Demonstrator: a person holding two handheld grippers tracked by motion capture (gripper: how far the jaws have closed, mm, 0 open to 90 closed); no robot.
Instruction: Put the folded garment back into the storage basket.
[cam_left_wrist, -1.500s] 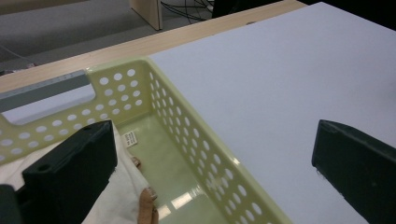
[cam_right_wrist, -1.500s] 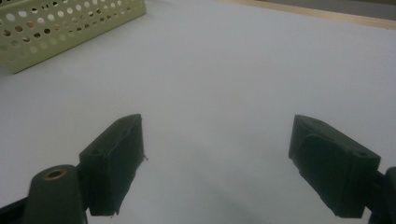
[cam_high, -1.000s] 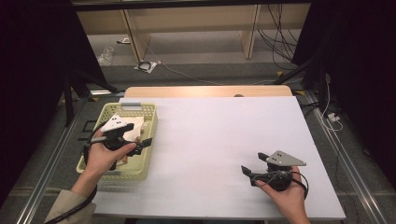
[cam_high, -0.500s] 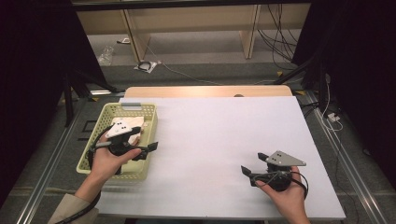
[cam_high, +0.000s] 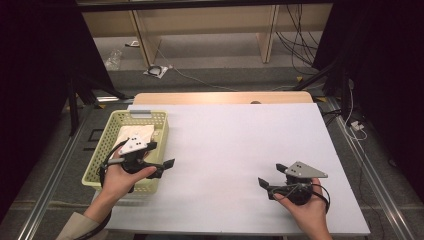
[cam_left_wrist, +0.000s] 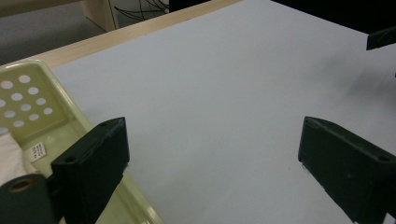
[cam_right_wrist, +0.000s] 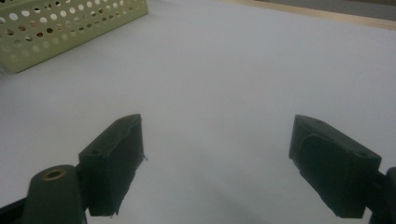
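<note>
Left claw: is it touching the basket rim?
Cannot tell. In the left gripper view, one jaw of the left claw overlaps the basket rim, with no clear gap or contact.

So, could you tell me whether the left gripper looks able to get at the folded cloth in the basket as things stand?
Probably yes. The left gripper hangs at the basket's right rim with its jaws apart and nothing between them, and the pale cloth lies uncovered in the open-topped basket. It points away towards the table, so it would need turning back.

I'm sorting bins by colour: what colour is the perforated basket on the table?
Pale yellow-green, dotted with round holes; the basket shows best in the high view.
</note>
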